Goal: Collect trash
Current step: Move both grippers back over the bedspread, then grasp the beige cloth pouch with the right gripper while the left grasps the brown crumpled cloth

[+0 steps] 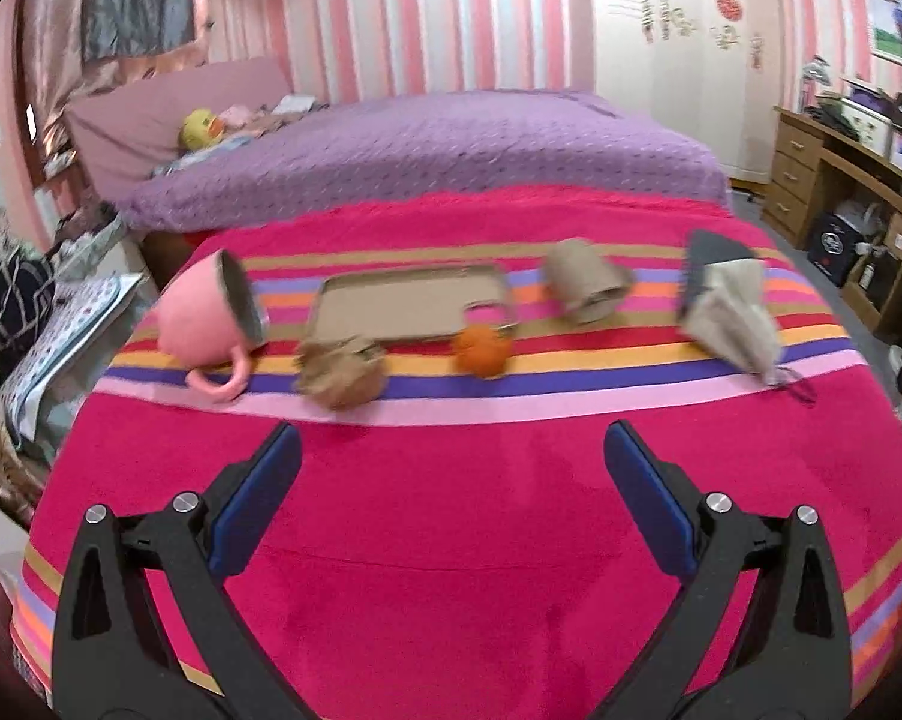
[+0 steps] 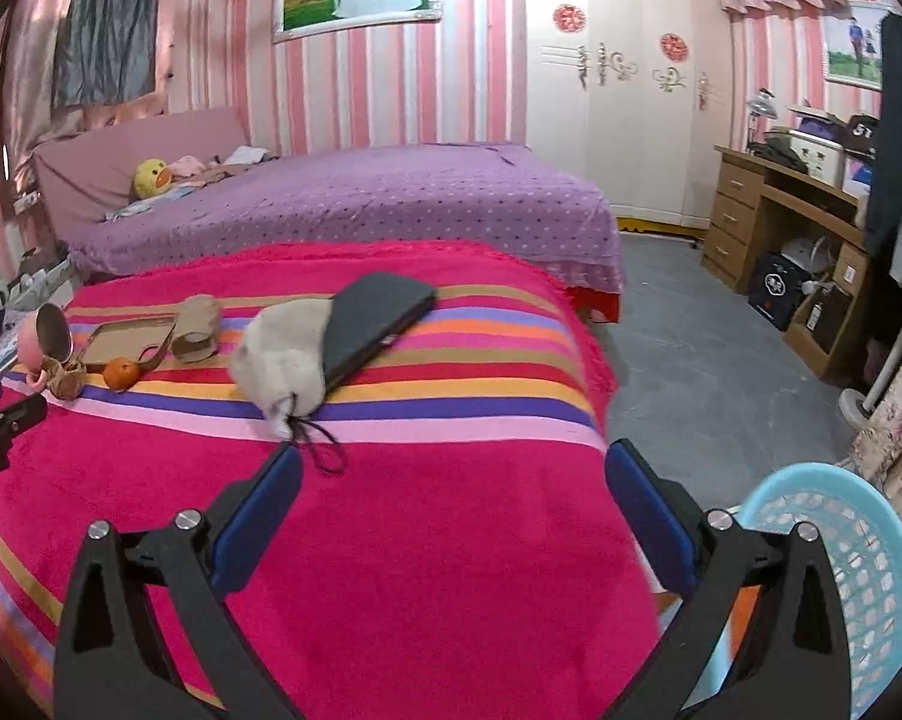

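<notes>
On the striped blanket (image 1: 451, 510) I'm counting one pink mug (image 1: 208, 315), one orange (image 1: 482, 348), three cardboard scraps blurring, both grippers (image 1: 451, 456) (image 2: 451, 474) gaping wide, gripping nothing.

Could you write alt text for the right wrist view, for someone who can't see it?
Open gripper jaws hover over a pink striped blanket. Ahead lie a grey pouch partly over a black case, an orange, cardboard scraps and a tipped pink cup. A blue basket stands at right.
</notes>
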`<state>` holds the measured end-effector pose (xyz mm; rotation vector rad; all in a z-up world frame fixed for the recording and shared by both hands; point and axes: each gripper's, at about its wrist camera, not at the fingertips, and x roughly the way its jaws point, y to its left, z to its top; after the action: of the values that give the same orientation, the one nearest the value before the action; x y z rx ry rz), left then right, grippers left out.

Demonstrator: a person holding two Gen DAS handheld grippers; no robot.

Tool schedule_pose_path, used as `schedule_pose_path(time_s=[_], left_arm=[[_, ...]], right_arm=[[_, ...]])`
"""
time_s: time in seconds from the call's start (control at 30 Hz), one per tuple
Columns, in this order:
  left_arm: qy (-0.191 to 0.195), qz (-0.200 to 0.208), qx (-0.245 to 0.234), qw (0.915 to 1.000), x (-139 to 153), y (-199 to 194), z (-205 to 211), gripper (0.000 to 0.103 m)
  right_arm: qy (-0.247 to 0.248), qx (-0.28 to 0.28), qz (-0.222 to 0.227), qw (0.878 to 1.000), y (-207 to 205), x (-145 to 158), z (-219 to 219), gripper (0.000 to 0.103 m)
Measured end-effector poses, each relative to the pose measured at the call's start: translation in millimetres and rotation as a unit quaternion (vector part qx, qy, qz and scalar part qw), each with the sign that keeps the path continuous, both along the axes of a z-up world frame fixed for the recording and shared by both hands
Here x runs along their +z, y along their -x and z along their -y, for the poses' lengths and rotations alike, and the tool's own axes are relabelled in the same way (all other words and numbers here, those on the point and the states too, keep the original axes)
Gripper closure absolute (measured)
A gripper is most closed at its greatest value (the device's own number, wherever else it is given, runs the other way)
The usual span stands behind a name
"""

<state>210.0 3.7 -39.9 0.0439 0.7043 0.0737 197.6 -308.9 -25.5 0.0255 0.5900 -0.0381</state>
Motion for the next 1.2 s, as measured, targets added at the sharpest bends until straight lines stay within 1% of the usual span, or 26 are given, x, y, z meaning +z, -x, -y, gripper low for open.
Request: schedule_pose_path(time_s=[0.23, 0.43, 0.53, 0.63, 0.7, 0.8, 0.97, 1.03, 1.07, 1.1, 1.17, 1.2], left_arm=[[0.020, -0.022, 0.033, 0.9990, -14.5, -31.8, -44.2, 0.006], [0.014, -0.042, 0.045, 0.9980, -31.4, -53.1, -56.4, 0.008], [0.021, -0.045, 0.042, 0.9979, -32.5, -62.0, -59.7, 0.012], [0.017, -0.044, 0.038, 0.9982, -31.7, -68.1, -58.9, 0.015], [0.017, -0.052, 0.037, 0.9978, -32.8, -71.5, -57.5, 0.023], [0.028, -0.063, 0.038, 0.9969, -35.4, -76.5, -60.1, 0.031], [0.033, -0.062, 0.037, 0.9968, -36.4, -82.2, -62.1, 0.034], [0.034, -0.063, 0.036, 0.9968, -37.5, -84.0, -61.5, 0.038], [0.034, -0.065, 0.034, 0.9967, -38.6, -85.0, -61.2, 0.044], [0.034, -0.070, 0.032, 0.9964, -40.6, -87.8, -60.8, 0.050], [0.036, -0.074, 0.034, 0.9960, -41.7, -89.0, -61.2, 0.053], [0.039, -0.074, 0.035, 0.9959, -41.5, -88.5, -62.1, 0.053]], right_arm=[[0.003, 0.018, -0.032, 0.999, -36.4, -10.1, -30.2, 0.005], [0.007, 0.029, -0.040, 0.999, -57.2, -12.7, -48.3, 0.005], [0.007, 0.036, -0.047, 0.998, -67.0, -16.5, -56.5, 0.005], [0.012, 0.043, -0.057, 0.997, -76.2, -19.5, -62.8, 0.005], [0.013, 0.045, -0.060, 0.997, -80.7, -19.6, -65.1, 0.005], [0.015, 0.045, -0.069, 0.996, -88.6, -21.3, -67.7, 0.005], [0.035, 0.064, -0.089, 0.993, -97.5, -28.5, -80.5, 0.006], [0.047, 0.075, -0.096, 0.991, -100.3, -31.6, -87.5, 0.020], [0.049, 0.081, -0.100, 0.990, -100.6, -33.3, -89.9, 0.035], [0.052, 0.087, -0.106, 0.989, -102.1, -35.7, -92.5, 0.046], [0.051, 0.097, -0.106, 0.988, -102.2, -35.6, -95.3, 0.055], [0.052, 0.099, -0.102, 0.989, -101.0, -34.4, -95.9, 0.057]])
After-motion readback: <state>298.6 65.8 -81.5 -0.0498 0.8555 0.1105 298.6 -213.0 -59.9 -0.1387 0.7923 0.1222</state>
